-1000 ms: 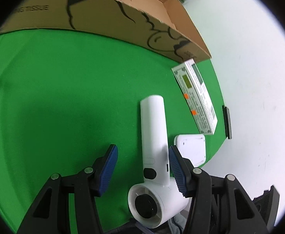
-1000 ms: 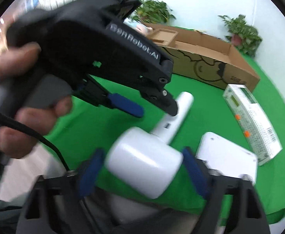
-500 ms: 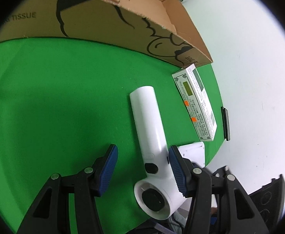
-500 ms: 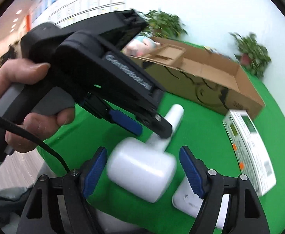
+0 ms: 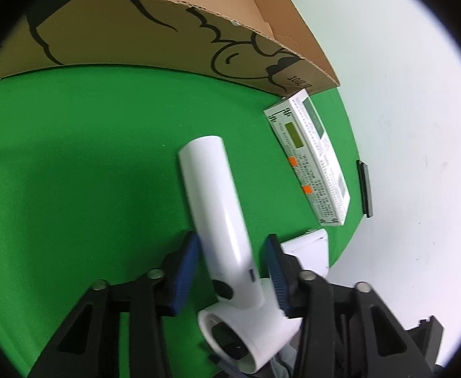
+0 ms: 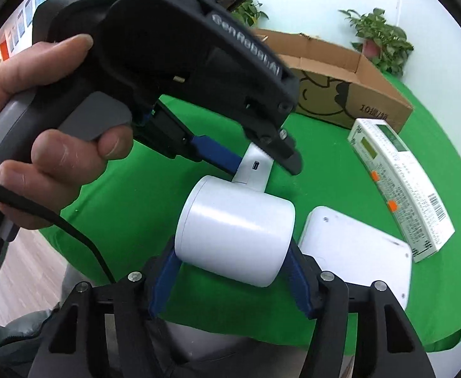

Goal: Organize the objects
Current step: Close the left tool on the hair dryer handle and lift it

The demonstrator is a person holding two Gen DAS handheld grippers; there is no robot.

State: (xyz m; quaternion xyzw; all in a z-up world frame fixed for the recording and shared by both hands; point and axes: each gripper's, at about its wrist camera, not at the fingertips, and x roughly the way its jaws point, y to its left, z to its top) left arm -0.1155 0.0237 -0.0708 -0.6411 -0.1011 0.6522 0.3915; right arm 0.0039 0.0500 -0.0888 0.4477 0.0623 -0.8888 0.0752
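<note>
A white hair dryer (image 5: 218,208) is held over the green table. My right gripper (image 6: 230,280) is shut on its round head (image 6: 236,236). My left gripper (image 5: 230,271) straddles its handle with the blue pads close on both sides; a thin gap still shows. In the right wrist view the left gripper (image 6: 255,160) reaches in from the upper left, held by a hand. A white and green carton (image 5: 309,163) and a flat white device (image 6: 356,252) lie on the table to the right.
A long open cardboard box (image 5: 167,37) stands along the far side of the green table (image 5: 72,157); it also shows in the right wrist view (image 6: 341,78). The table edge curves close on the right. Potted plants (image 6: 382,41) stand behind the box.
The left gripper's jaws have narrowed around the hair dryer's handle. The right gripper has closed onto the dryer's head. The dryer has tilted a little to the left.
</note>
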